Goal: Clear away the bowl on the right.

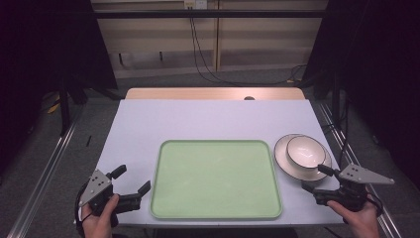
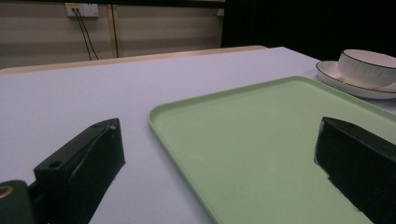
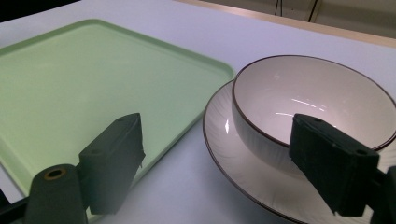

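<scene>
The right gripper (image 1: 316, 179) sits at the near right corner of the table (image 1: 208, 116), held in the person's right hand (image 1: 357, 218), with its jaws apart and nothing pressed between them. In the right gripper view one jaw stands in front of the bowl's (image 3: 314, 100) near wall, and whether it touches the rim cannot be told; the other jaw stands over the table beside the edge of the tray (image 3: 93, 84). From above, the jaws point toward the near edge of the plate (image 1: 283, 159), and the gripper lies just beside it. The bowl (image 1: 305, 151) is white with a thin dark rim and stands upright on the white plate (image 3: 233, 168), which also has a dark edge; the two rest on the table just to the right of the tray's far right corner. The tray (image 1: 216, 178) is pale green and lies flat in the middle of the near half of the table. The left gripper (image 1: 133, 179) is at the near left corner in the left hand (image 1: 99, 220), its jaws wide apart and holding nothing; in the left gripper view one jaw hangs over the bare table (image 2: 70, 93) and the other over the tray (image 2: 261, 135), with the bowl (image 2: 369, 65) and plate (image 2: 336, 77) well beyond.
</scene>
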`<state>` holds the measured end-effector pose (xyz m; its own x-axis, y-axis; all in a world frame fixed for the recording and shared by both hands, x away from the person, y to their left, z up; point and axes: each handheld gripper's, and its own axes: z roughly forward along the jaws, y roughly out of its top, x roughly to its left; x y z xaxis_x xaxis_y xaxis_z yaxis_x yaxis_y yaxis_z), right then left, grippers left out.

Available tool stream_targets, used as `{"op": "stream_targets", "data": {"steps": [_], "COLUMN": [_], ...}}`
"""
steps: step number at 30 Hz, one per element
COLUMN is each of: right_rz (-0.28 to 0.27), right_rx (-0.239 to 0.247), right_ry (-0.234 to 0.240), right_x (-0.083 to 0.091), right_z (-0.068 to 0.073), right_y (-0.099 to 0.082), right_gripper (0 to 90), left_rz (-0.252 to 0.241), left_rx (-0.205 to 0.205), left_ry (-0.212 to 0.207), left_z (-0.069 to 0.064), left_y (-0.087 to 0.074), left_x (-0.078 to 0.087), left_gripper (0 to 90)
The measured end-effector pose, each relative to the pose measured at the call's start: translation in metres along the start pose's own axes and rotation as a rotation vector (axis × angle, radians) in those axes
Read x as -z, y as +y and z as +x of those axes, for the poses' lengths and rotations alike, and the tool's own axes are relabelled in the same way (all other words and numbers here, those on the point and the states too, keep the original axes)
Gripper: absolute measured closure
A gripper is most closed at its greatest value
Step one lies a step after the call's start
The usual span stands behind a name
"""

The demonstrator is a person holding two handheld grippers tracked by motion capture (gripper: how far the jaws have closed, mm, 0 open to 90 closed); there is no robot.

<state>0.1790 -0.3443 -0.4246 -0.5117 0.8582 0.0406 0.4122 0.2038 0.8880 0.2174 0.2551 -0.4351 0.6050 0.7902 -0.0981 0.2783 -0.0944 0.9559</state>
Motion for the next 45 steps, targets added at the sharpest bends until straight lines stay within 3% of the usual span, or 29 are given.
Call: {"op": "stream_targets", "data": {"steps": [6,7,15,20,22,27,40,45], "right_rz": [-0.018,-0.026,-0.035,-0.026,-0.020,0.040,0.153,0.189], "right_rx": [0.010,0.019,-0.003,0.001,-0.005,-0.004,-0.027,-0.044], "right_ry": [0.005,-0.007,-0.005,-0.053,-0.035,-0.022,-0.070,-0.073], "right_x": [0.004,0.005,0.007,0.006,0.004,-0.004,-0.037,-0.052], "right_z": [-0.009,-0.013,-0.027,-0.036,-0.042,-0.053,-0.089,-0.107], "right_y": [0.004,0.005,0.016,0.024,0.026,0.029,0.041,0.040], "right_gripper": [26.0,32.5,36.1,37.0,37.1,35.6,26.2,34.8], "left_rz": [0.006,0.006,0.006,0.006,0.006,0.006,0.005,0.005], "left_rx": [-0.006,-0.006,-0.007,-0.005,-0.005,-0.006,-0.003,-0.004], "left_ry": [0.002,0.002,0.003,-0.001,-0.002,-0.001,-0.009,-0.013], "left_z": [0.000,0.000,0.000,0.000,0.000,0.000,0.000,0.001], "left_y": [0.000,0.000,0.000,0.000,0.000,0.000,0.000,0.000], "left_x": [0.000,0.000,-0.001,-0.001,-0.001,-0.001,-0.002,-0.002], "left_gripper": [1.5,1.5,1.6,1.5,1.5,1.6,1.6,1.6]}}
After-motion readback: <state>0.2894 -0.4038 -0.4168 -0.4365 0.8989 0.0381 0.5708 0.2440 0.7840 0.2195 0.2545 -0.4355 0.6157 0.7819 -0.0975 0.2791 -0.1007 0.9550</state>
